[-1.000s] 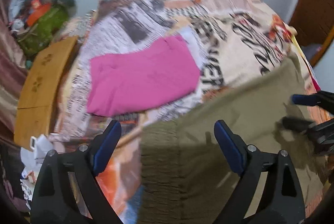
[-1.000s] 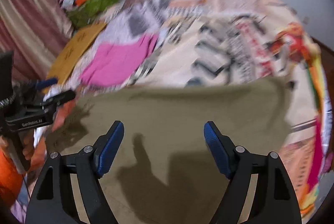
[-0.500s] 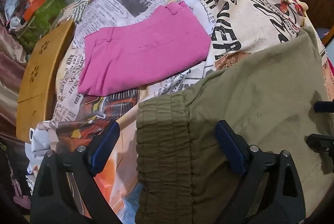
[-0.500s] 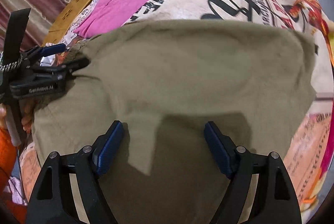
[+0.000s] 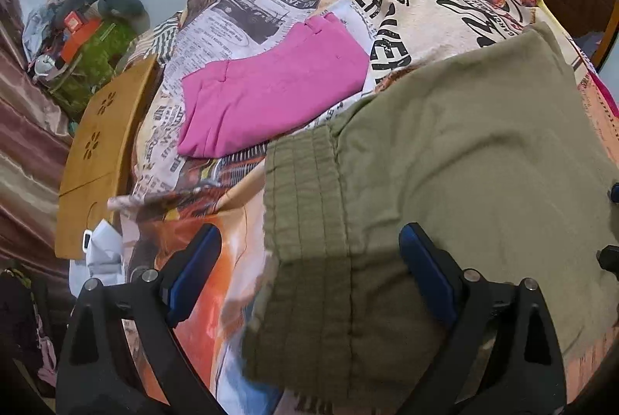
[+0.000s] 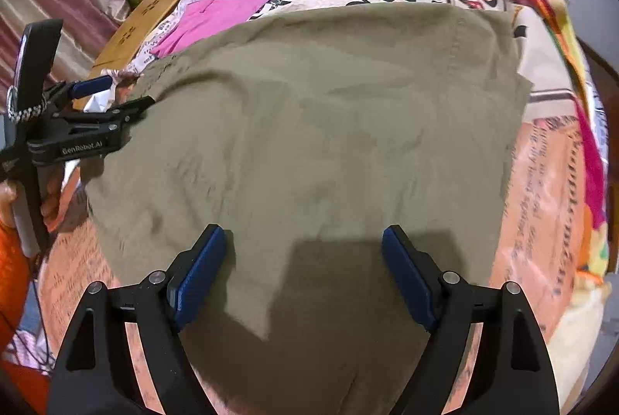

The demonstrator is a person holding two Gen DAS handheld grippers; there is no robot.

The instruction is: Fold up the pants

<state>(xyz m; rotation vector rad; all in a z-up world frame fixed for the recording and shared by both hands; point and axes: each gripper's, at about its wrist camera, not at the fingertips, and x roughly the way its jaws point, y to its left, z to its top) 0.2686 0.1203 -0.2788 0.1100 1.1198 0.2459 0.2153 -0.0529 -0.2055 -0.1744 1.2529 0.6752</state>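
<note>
The olive pants (image 6: 309,144) lie spread flat on the printed bedspread (image 5: 445,4), filling the frame's centre, while the left hand-held gripper (image 5: 309,271) and right hand-held gripper (image 6: 303,271) hover apart and empty, probably positioning for a fold.

Olive pants (image 6: 329,128); pink garment (image 5: 271,90); newsprint-pattern bedsheet (image 5: 425,0); claw pads (image 6: 197,275) blue; board (image 5: 96,151) probably wooden-tan.

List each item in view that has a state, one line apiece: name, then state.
olive pants: spread flat on the bed, not gripped
pink pants: folded, lying apart
left gripper: open over the elastic waistband
right gripper: open, empty
</note>
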